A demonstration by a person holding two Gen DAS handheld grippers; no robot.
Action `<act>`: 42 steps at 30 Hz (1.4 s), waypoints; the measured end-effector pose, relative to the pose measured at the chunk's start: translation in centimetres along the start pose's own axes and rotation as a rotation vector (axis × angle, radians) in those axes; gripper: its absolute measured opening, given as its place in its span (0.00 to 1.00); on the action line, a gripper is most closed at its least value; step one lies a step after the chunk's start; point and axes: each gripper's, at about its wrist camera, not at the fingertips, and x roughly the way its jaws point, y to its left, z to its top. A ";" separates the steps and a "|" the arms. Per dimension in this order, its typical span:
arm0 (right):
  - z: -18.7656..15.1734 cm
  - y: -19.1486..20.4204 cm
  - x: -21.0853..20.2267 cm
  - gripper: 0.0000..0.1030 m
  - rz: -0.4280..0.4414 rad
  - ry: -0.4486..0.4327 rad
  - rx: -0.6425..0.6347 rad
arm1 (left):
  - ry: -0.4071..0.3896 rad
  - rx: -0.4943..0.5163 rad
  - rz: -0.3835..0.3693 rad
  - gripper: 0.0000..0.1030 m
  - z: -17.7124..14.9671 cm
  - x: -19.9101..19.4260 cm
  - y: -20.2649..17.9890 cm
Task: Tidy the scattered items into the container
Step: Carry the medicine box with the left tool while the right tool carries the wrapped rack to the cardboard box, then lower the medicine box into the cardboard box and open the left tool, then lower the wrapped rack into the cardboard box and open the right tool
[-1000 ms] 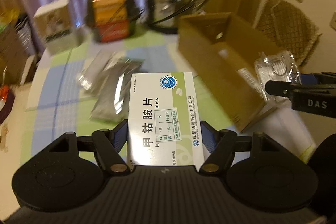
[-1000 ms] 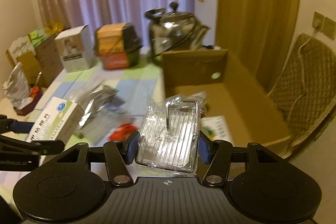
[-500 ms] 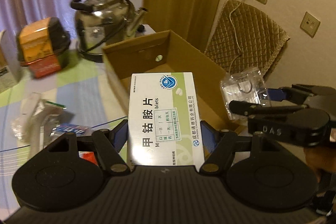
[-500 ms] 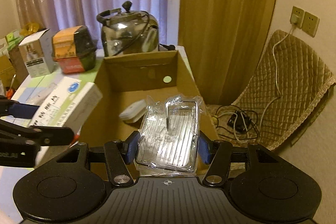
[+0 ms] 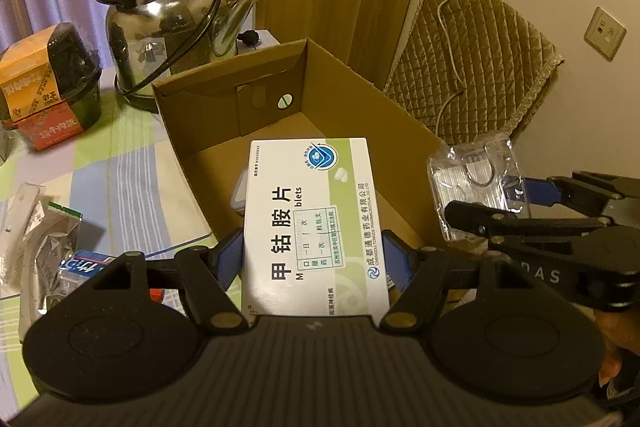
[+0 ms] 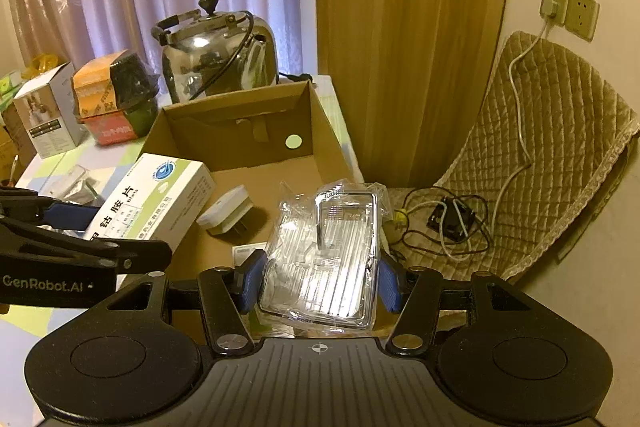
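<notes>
Left wrist view | my left gripper (image 5: pixel 312 259) clamps medicine box (image 5: pixel 312 223), right gripper (image 6: pixel 320 277) clamps clear packet (image 6: pixel 326 255), both over cardboard box (image 5: pixel 188 151) | risk: they collide when dropped.

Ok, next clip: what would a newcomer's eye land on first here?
Probably the white and green medicine box, clamped in the left gripper over the open cardboard box. Next, the clear plastic packet in the right gripper beside it, and the shiny steel kettle behind the cardboard box.

Matt cardboard box (image 5: pixel 360 95), shiny metal kettle (image 5: pixel 168 27), crinkly clear-plastic packet (image 6: pixel 328 251).
</notes>
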 end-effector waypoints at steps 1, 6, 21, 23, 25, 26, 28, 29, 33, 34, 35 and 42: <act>0.0 -0.1 0.1 0.57 0.001 0.002 0.003 | 0.002 -0.004 0.000 0.66 0.1 0.2 0.0; -0.2 0.0 0.4 0.57 0.004 0.005 0.005 | -0.001 -0.001 0.017 0.67 0.1 0.1 0.4; 0.2 1.6 0.7 0.57 0.031 0.002 -0.022 | -0.039 -0.071 0.059 0.67 -1.4 -3.3 3.8; 0.4 1.9 0.7 0.57 0.036 0.001 -0.029 | -0.041 -0.075 0.065 0.67 -1.7 -3.5 4.1; 0.4 2.2 0.8 0.57 0.041 0.002 -0.034 | -0.042 -0.080 0.070 0.67 -1.9 -3.7 4.4; 0.5 2.3 0.9 0.57 0.043 0.002 -0.037 | -0.042 -0.083 0.071 0.67 -2.1 -3.8 4.6; 0.5 2.6 1.0 0.57 0.049 0.002 -0.044 | -0.043 -0.086 0.072 0.67 -2.2 -3.9 4.8; 0.6 2.7 1.0 0.57 0.051 0.002 -0.048 | -0.044 -0.088 0.072 0.67 -2.3 -3.9 4.8; 0.8 3.3 1.1 0.57 0.060 0.001 -0.061 | -0.050 -0.095 0.076 0.67 -2.4 -4.2 5.1; 0.9 3.4 1.2 0.58 0.061 0.000 -0.065 | -0.052 -0.098 0.077 0.67 -2.4 -4.3 5.2; 1.0 3.5 1.2 0.58 0.063 -0.001 -0.067 | -0.052 -0.099 0.078 0.67 -2.4 -4.3 5.3; 1.3 4.2 1.2 0.58 0.075 -0.016 -0.091 | -0.054 -0.105 0.085 0.68 -2.5 -4.7 5.7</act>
